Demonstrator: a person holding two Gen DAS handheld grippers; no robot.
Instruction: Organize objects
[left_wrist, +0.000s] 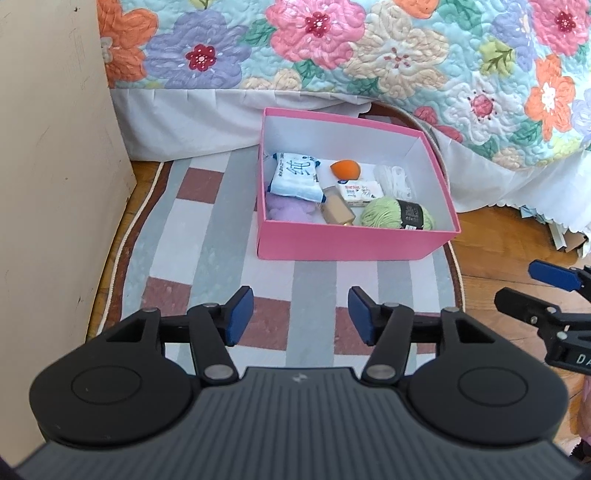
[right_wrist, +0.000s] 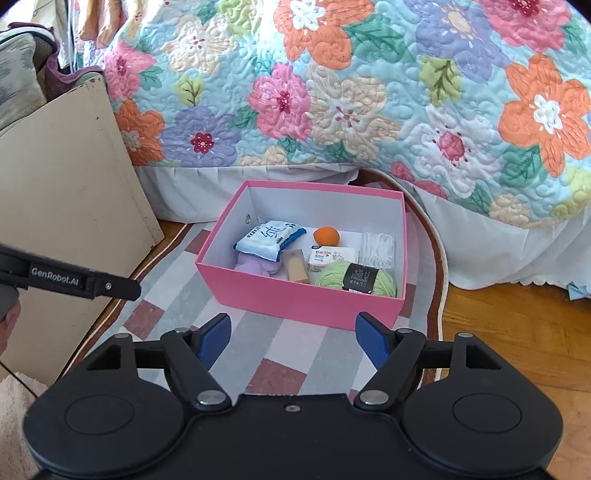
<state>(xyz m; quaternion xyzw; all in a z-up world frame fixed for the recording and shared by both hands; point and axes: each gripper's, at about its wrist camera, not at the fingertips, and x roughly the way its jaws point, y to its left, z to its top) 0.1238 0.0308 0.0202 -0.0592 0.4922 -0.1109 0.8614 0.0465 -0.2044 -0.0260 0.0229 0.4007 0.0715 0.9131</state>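
Note:
A pink box (left_wrist: 351, 242) (right_wrist: 295, 299) stands on a striped rug by the bed. Inside lie a blue-white tissue pack (left_wrist: 295, 175) (right_wrist: 269, 238), an orange sponge (left_wrist: 346, 169) (right_wrist: 326, 235), a white carton (left_wrist: 360, 192) (right_wrist: 330, 257), green yarn (left_wrist: 397, 214) (right_wrist: 356, 280), a tan bottle (left_wrist: 337, 210) (right_wrist: 295, 267), a purple cloth (left_wrist: 290, 212) (right_wrist: 255, 266) and a white bag (left_wrist: 393, 177) (right_wrist: 378, 248). My left gripper (left_wrist: 301, 315) is open and empty, over the rug before the box. My right gripper (right_wrist: 293, 341) is open and empty, just short of the box's near wall.
A floral quilt (left_wrist: 369, 48) (right_wrist: 369, 92) hangs over the bed behind the box. A beige cabinet panel (left_wrist: 48, 184) (right_wrist: 70, 206) stands at the left. The striped rug (left_wrist: 207, 229) (right_wrist: 266, 354) lies on wooden floor (left_wrist: 491, 236) (right_wrist: 517, 332). The right gripper shows at the left view's right edge (left_wrist: 546, 295).

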